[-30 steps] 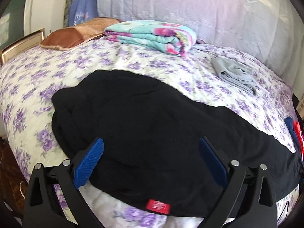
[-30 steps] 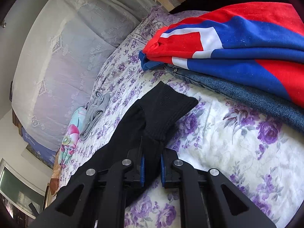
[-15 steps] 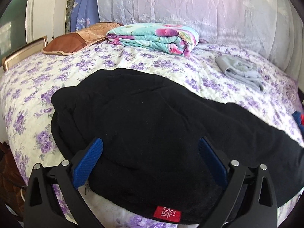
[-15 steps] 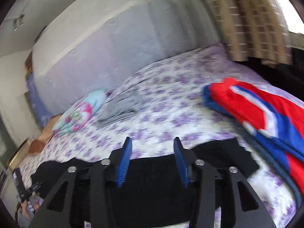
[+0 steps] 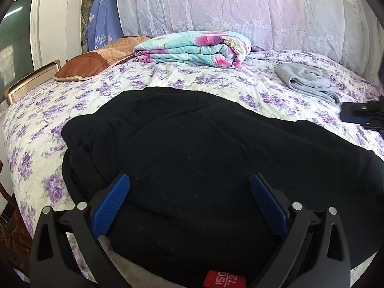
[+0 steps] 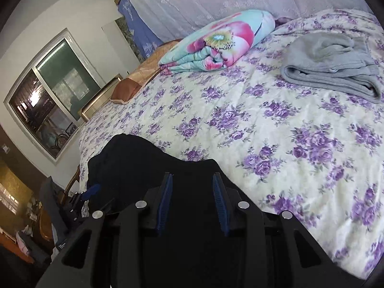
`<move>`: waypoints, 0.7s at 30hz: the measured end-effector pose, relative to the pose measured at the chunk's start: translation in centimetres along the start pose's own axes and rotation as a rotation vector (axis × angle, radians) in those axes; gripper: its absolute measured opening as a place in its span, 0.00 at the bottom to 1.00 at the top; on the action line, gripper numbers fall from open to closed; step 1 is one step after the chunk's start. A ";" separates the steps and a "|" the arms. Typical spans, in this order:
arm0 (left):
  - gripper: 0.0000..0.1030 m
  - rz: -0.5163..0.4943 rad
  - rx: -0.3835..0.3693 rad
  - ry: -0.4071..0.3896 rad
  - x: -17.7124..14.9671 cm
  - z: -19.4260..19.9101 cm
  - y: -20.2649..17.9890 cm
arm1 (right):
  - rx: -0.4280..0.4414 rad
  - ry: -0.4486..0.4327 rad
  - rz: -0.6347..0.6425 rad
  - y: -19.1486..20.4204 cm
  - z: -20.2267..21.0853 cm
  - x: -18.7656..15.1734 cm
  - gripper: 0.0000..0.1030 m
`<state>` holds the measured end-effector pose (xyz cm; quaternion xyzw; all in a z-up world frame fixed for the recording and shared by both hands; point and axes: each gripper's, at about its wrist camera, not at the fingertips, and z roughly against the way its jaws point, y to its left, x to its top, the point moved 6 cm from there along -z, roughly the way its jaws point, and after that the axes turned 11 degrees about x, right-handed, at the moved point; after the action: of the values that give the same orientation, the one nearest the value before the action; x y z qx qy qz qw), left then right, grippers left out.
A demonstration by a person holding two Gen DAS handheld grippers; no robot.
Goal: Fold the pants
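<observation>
Jaws of left gripper (image 5: pixel 189 206) spread wide, empty, over black pants (image 5: pixel 192 168) on the bed (image 5: pixel 192 76). Right gripper (image 6: pixel 192 201) jaws have just been closing, nothing pinched. Grab leg end at 3 o'clock & fold w/ edges even.

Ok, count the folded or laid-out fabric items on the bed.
3: black pants spread near the front edge, flowered blanket folded by the headboard, grey garment folded to its right. More may lie outside view.

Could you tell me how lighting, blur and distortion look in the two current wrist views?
Left wrist: sharp, daylit, strong fisheye bowing; black pants lose nearly all fold detail. Right wrist: sharp despite tilt, bedspread evenly lit, window dim with reflections.
</observation>
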<state>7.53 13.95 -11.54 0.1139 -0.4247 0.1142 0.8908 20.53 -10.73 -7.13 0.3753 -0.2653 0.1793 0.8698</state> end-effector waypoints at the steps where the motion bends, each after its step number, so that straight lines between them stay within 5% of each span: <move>1: 0.95 0.002 -0.004 0.001 0.0 -0.1 0.0 | -0.005 0.016 -0.005 -0.6 -0.8 0.4 0.34; 5: 0.96 0.000 -0.010 0.000 0.1 -0.3 -0.1 | 0.003 0.079 -0.051 -2.6 -3.1 0.8 0.30; 12: 0.96 0.005 -0.034 0.004 0.1 -0.5 -0.3 | -0.032 0.139 0.026 -2.4 -5.1 -0.2 0.04; 16: 0.96 0.009 -0.043 0.008 0.1 -0.6 -0.4 | -0.100 0.105 0.097 -1.4 -4.5 0.6 0.03; 21: 0.96 0.002 -0.037 0.012 0.1 -0.7 -0.6 | -0.146 0.196 0.077 -3.4 -6.6 -0.5 0.04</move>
<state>8.30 13.60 -11.92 0.0963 -0.4217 0.1079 0.8951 24.04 -8.12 -13.14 0.2813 -0.2055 0.2287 0.9090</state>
